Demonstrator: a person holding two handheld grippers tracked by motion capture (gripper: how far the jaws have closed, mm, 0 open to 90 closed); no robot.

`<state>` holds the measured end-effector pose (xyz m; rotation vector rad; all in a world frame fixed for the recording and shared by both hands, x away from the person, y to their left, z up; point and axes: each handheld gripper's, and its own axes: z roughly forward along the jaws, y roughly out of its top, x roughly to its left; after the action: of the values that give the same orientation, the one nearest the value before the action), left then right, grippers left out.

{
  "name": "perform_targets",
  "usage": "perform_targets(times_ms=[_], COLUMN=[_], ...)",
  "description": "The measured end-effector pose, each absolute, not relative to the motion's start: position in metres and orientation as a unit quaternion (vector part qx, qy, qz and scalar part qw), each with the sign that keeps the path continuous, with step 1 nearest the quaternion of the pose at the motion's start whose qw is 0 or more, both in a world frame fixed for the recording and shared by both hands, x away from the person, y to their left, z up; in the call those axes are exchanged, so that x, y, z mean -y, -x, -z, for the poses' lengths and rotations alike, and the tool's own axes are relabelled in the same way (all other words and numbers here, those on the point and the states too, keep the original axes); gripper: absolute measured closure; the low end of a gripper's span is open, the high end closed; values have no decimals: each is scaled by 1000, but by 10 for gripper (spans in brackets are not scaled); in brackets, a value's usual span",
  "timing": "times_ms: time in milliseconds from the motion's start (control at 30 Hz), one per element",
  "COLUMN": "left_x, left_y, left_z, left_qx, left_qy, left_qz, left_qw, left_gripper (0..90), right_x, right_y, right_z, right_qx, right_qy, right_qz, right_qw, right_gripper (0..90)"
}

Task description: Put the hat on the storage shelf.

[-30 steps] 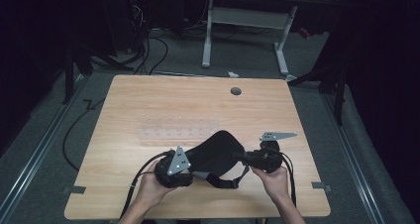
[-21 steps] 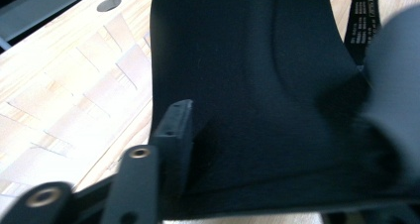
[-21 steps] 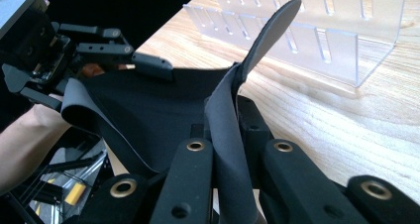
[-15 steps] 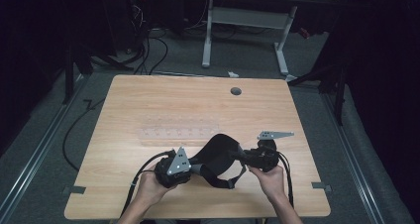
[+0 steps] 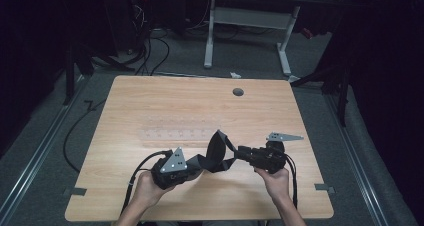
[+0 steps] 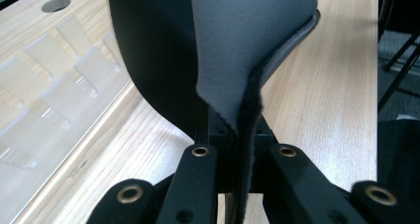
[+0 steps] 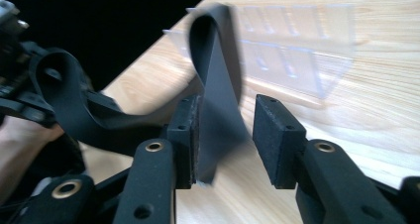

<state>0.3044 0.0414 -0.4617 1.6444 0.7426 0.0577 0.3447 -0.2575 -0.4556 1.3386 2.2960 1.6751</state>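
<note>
The black strap (image 5: pixel 217 153) is clamped by the left tongs (image 5: pixel 192 167) low over the bench (image 5: pixel 165 103); the right tongs (image 7: pixel 223 135) are held released around it.

A black strap (image 5: pixel 216 153) of soft, matte, foam-like material hangs above the near part of the worktop (image 5: pixel 150 111), strung between the left hand-held gripper (image 5: pixel 192 173) and the right hand-held gripper (image 5: pixel 240 153). Its middle rises in a twisted loop, with a lower fold sagging toward the left end. In the left gripper view the strap (image 6: pixel 247 50) is doubled, two layers edge to edge, pinched tight between the jaws. In the right gripper view the strap (image 7: pixel 218 85) stands upright against one pad, the other pad apart from it.
</note>
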Motion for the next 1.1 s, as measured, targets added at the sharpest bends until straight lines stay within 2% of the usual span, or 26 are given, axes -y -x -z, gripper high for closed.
perform_targets(times_ms=[200,367,600,667,800,1100], left_x=[-49,-56,-66,-67,-71,-87], left_y=[-308,-312,-318,-319,-322,-326], left_z=[457,452,448,446,444,432], left_qx=[-346,-365,-383,-389,-393,-409], left_qy=[-691,-675,-652,-645,-636,-613], left_qz=[-12,-12,-22,-22,-26,-43], left_qw=[635,641,654,657,664,674], left_gripper=[864,864,864,864,864,863], right_x=[269,276,283,281,282,286], right_y=[-342,-343,-347,-347,-349,-353], right_z=[472,498,515,519,526,531], right_qx=[-738,-752,-752,-759,-759,-761], right_qy=[-453,-473,-492,-488,-495,-512], right_qz=[-497,-434,-396,-365,-346,-326], right_qw=[58,149,191,228,242,229], right_gripper=[562,537,477,459,452,442])
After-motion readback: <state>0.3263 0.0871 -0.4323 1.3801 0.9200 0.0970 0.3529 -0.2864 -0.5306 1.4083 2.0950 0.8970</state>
